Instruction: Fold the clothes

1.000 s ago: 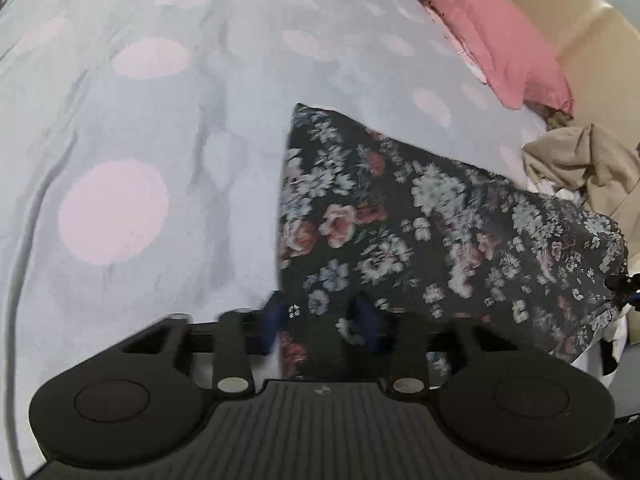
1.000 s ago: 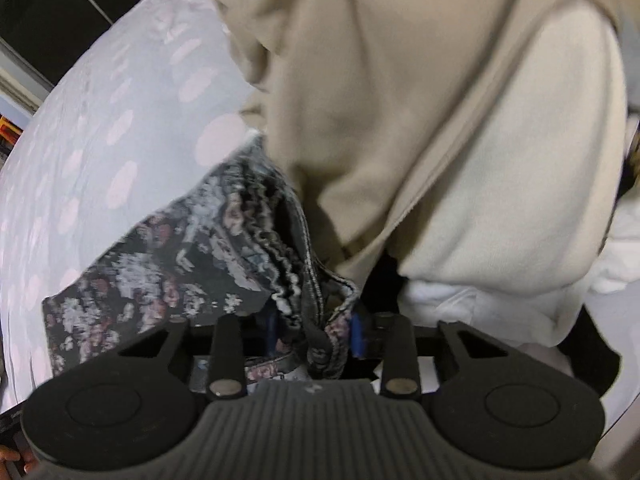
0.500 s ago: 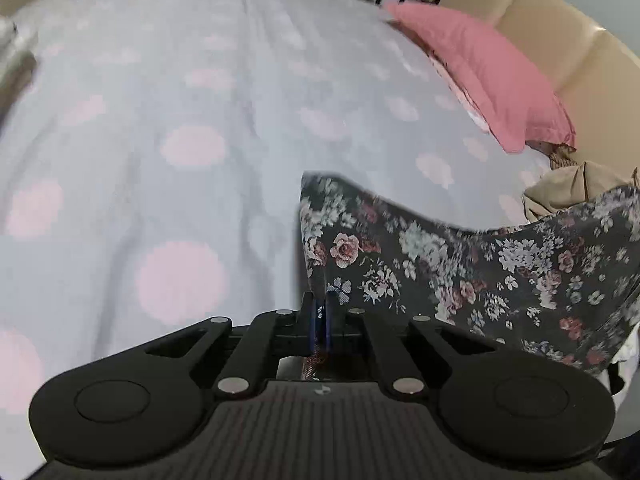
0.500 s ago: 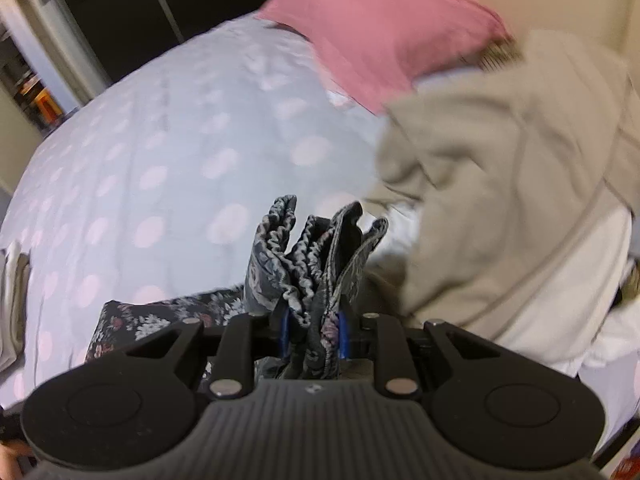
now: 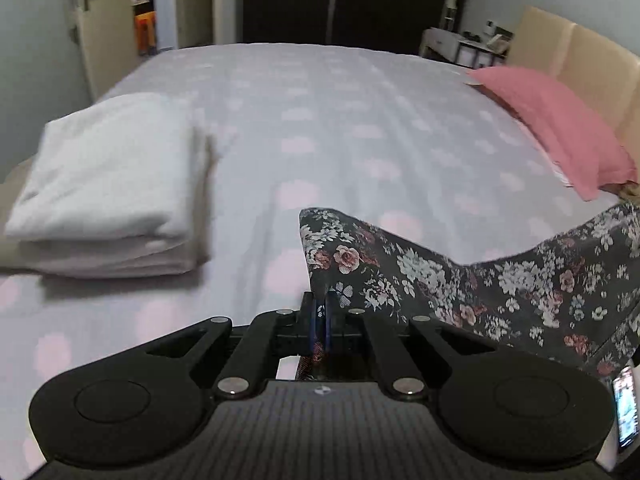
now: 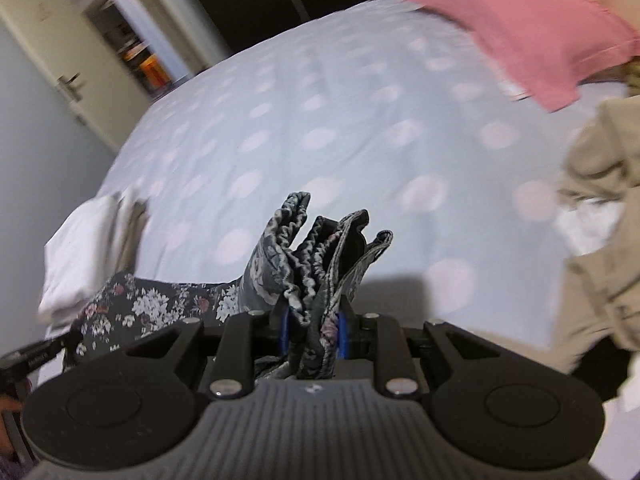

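White folded stack (image 5: 108, 184) sits at left on the dotted bed (image 5: 340, 120). Left gripper (image 5: 320, 316) is pinched tight on a thin corner of the floral garment (image 5: 480, 280), which hangs slack between both tools above the sheet. Right gripper (image 6: 312, 330) clamps the bunched elastic waistband (image 6: 312, 256), jaws narrow around thick gathers. Fabric looks light, soft, floppy; it likely sags unless kept taut. Best holds: corners and waistband edge. Beige clothes pile (image 6: 600, 200) and pink pillow (image 5: 560, 128) lie at right.
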